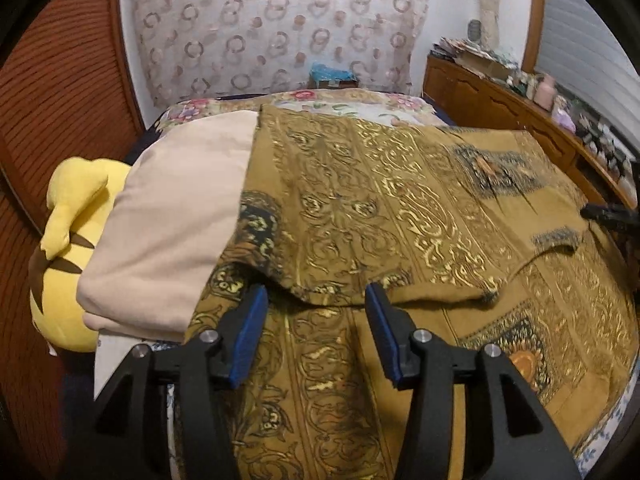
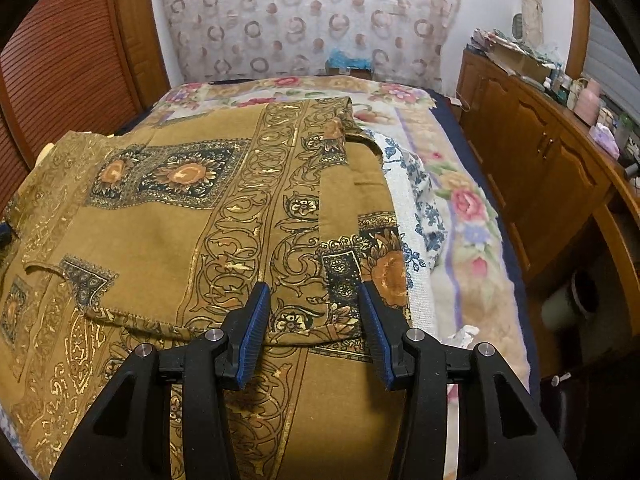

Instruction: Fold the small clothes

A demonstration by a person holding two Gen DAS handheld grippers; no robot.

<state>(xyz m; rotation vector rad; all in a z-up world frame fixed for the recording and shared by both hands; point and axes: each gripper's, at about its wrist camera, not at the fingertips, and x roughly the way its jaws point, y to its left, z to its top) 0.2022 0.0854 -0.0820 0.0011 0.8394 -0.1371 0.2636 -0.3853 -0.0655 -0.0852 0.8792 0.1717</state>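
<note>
An ochre garment [image 1: 380, 208] with gold scrollwork and dark flower panels lies spread on the bed, one layer folded over another. Its folded hem runs just ahead of my left gripper [image 1: 316, 300], which is open and empty, just above the cloth. In the right wrist view the same garment [image 2: 180, 220] fills the left and middle. My right gripper [image 2: 314, 300] is open and empty, its blue pads [image 2: 256, 320] straddling the hem near the garment's right edge. The right gripper's dark tip shows at the left wrist view's right edge [image 1: 608, 214].
A beige pillow [image 1: 176, 232] and a yellow plush toy [image 1: 68, 248] lie at the bed's left. A floral blanket [image 2: 460, 208] and blue-patterned cloth [image 2: 420, 200] lie under the garment. A wooden cabinet [image 2: 540, 168] with clutter stands to the right. A curtain [image 2: 304, 16] hangs behind.
</note>
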